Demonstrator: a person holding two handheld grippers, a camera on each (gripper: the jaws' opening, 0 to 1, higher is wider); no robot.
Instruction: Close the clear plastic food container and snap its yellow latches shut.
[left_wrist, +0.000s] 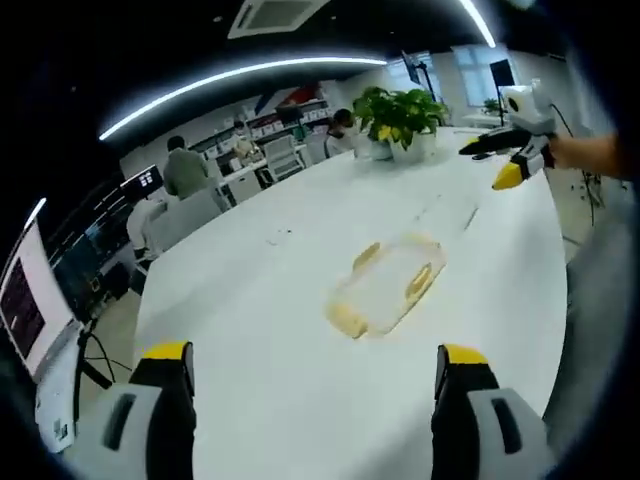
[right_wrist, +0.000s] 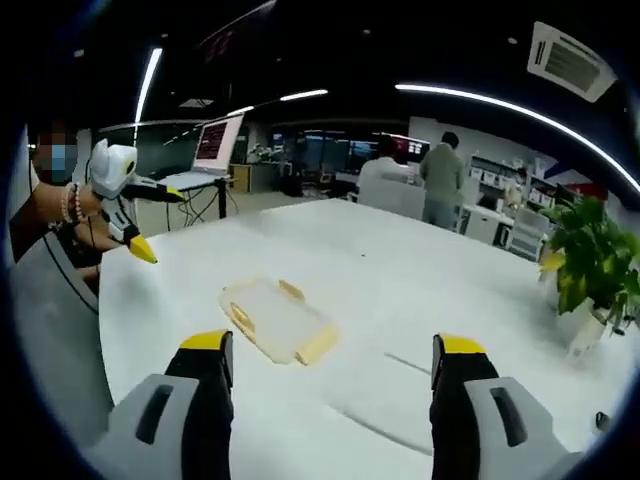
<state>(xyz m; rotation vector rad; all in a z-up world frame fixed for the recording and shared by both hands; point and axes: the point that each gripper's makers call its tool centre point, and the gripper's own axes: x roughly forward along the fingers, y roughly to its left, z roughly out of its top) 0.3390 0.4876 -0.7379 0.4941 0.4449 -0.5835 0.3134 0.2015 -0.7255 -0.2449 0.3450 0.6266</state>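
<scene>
Left gripper view adds monitors; both hand-held grippers gape empty above container, seemingly closed.

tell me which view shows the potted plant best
The left gripper view: the potted plant stands whole at the table's far end, leaves and white pot visible. The right gripper view shows it at the right edge, partly cut off.

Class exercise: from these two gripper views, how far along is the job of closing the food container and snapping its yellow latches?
Done: the lid looks to be on the clear container, which lies on the white table. In hand: nothing; the left gripper and right gripper are open and apart from it. Left: the yellow latches seem splayed outward, not snapped.
</scene>
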